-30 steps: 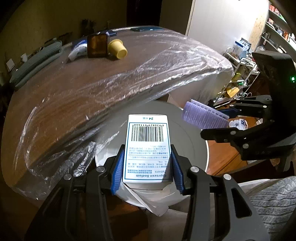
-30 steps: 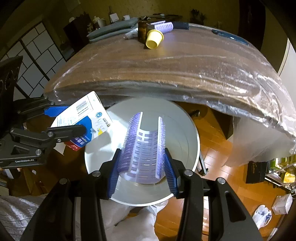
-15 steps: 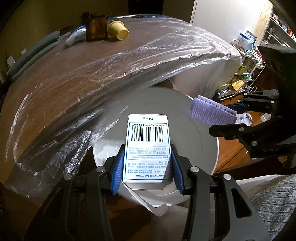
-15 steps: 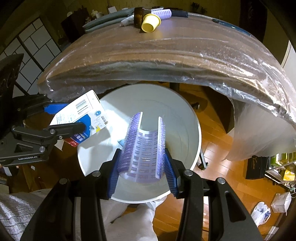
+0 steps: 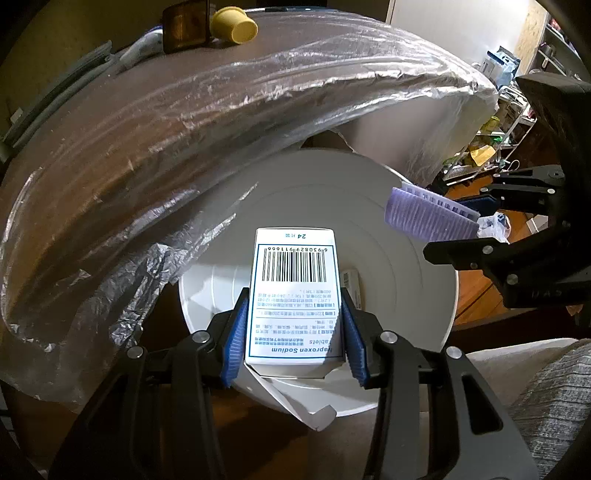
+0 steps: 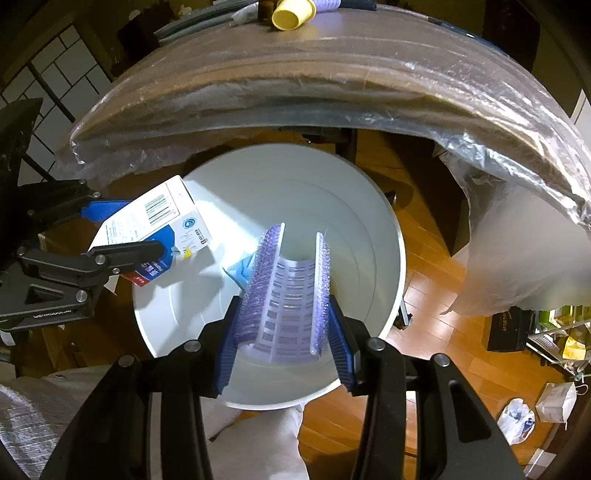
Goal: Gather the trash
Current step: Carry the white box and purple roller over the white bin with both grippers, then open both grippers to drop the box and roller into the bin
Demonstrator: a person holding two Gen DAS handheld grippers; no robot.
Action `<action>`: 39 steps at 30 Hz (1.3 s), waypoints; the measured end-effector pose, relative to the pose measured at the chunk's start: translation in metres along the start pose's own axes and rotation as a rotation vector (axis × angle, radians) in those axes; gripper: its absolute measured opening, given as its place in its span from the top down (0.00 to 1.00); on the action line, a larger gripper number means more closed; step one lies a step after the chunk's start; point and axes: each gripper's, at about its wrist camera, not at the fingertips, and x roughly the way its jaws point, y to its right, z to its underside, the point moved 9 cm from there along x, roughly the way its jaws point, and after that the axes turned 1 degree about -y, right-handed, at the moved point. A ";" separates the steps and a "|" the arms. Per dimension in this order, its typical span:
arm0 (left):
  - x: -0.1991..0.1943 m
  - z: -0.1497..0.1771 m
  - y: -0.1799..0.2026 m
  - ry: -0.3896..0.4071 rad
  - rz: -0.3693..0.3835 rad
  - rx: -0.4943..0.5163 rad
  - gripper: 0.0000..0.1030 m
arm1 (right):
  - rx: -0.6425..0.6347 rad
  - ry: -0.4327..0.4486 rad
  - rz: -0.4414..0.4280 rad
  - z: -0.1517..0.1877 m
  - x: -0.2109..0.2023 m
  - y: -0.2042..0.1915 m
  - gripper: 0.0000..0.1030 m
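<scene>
My left gripper (image 5: 293,332) is shut on a white medicine box (image 5: 295,295) with a barcode, held over the near-left rim of a round white trash bin (image 5: 417,236). My right gripper (image 6: 284,332) is shut on a purple hair roller (image 6: 288,291), held over the bin (image 6: 332,199). The box (image 6: 159,229) and left gripper (image 6: 107,230) show at the left in the right wrist view; the roller (image 5: 428,216) and right gripper (image 5: 476,225) show at the right in the left wrist view. Some trash lies at the bin's bottom (image 6: 240,269).
A wooden table under clear plastic sheet (image 5: 184,129) stands just behind the bin. At its far end are a yellow cup (image 5: 232,26) and a brown jar (image 5: 184,22). Wooden floor (image 6: 443,350) with bags and clutter lies to the right.
Both grippers have moved down and closer over the bin with their objects still held. The table has slid up and away in both views.
</scene>
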 end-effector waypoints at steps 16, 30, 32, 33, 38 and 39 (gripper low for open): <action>0.022 0.004 0.005 -0.057 -0.007 0.016 0.55 | -0.016 -0.056 0.008 -0.001 0.021 -0.003 0.57; 0.050 -0.001 0.012 -0.107 -0.019 0.049 0.55 | -0.019 -0.111 0.009 -0.003 0.045 0.003 0.57; 0.053 -0.001 0.012 -0.112 -0.020 0.052 0.55 | -0.018 -0.118 0.008 -0.002 0.047 0.003 0.57; 0.055 -0.001 0.012 -0.113 -0.021 0.053 0.55 | -0.018 -0.122 0.008 -0.002 0.049 0.003 0.57; 0.060 0.000 0.014 -0.121 -0.024 0.055 0.55 | -0.024 -0.139 0.007 0.000 0.053 0.003 0.57; 0.061 0.000 0.014 -0.123 -0.025 0.054 0.55 | -0.026 -0.142 0.007 0.000 0.053 0.003 0.57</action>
